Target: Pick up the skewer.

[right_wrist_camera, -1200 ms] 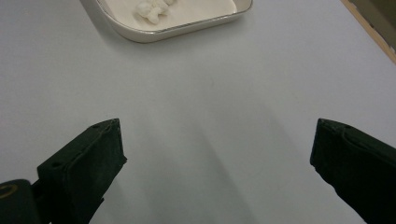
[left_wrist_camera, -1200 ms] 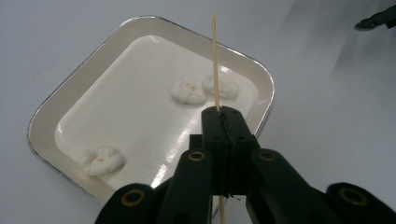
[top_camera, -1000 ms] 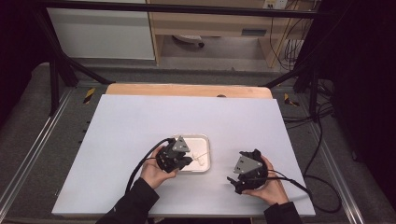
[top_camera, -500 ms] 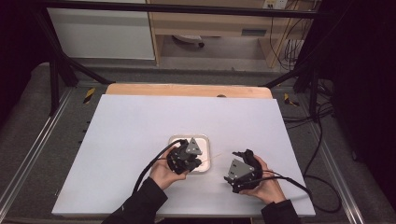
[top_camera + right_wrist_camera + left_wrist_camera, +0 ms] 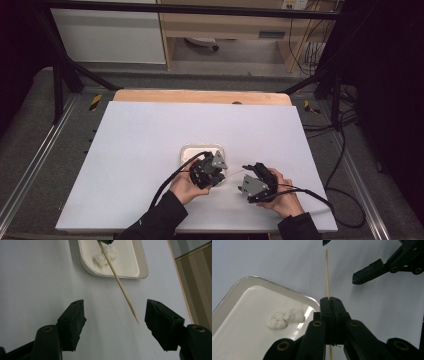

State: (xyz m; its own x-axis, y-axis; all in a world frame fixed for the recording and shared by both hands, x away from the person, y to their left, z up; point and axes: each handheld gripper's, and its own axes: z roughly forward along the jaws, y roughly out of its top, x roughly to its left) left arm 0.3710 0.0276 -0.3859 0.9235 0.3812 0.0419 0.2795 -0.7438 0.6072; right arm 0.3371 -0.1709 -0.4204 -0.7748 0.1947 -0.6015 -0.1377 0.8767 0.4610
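My left gripper (image 5: 330, 301) is shut on a thin wooden skewer (image 5: 327, 272) that sticks out past its jaws toward my right gripper (image 5: 347, 257). In the right gripper view the skewer's pointed end (image 5: 120, 286) lies between the jaws of the right gripper (image 5: 115, 306), which have just been closing; neither pad touches it. A white tray (image 5: 227, 297) with white crumbly lumps (image 5: 284, 318) sits beside the left jaws. From above, the left gripper (image 5: 216, 175) is at the tray's near right corner (image 5: 186, 150) and the right gripper (image 5: 245, 176) faces it.
The work surface is a white board (image 5: 150, 130) on a wooden table, with its wooden strip (image 5: 200, 96) at the far edge. Black cables trail from both grippers toward the near edge and off to the right.
The left hand has carried the skewer to the right, off the tray and toward the right gripper. The right gripper's jaws have narrowed around the skewer's tip.
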